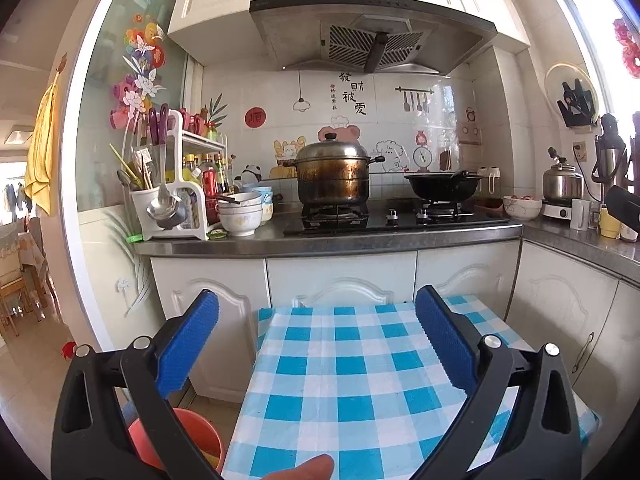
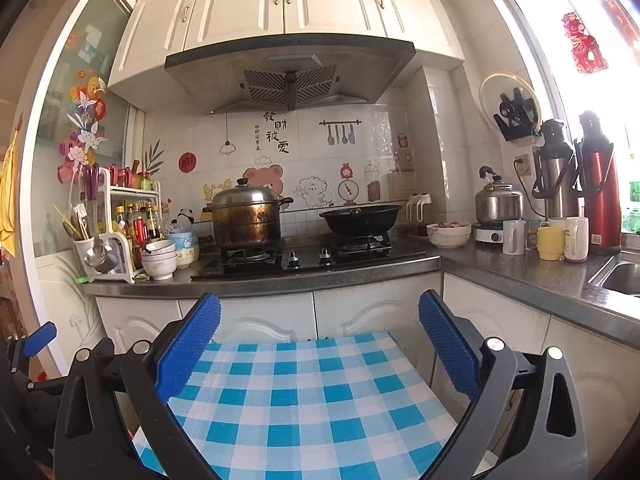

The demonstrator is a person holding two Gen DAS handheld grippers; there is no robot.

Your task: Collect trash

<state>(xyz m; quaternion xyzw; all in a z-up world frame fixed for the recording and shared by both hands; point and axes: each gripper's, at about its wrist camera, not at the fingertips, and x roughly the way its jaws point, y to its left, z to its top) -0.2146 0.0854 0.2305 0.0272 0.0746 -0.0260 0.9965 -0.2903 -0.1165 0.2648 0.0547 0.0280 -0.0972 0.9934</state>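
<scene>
Saw no trash on the blue-checked tablecloth (image 1: pixel 352 360) or by the orange bucket (image 1: pixel 168 436) beside it, kept left gripper (image 1: pixel 318 296) and right gripper (image 2: pixel 320 300) spread wide and empty, judged weight, softness and grip point impossible to tell.

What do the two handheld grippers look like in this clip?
Both match: the left gripper and right gripper have black plastic frames with triangular cutouts, silver round pivot pins, and two fingers faced with blue ribbed pads. No cables or sleeves show; a bare fingertip pokes into the left view.
</scene>
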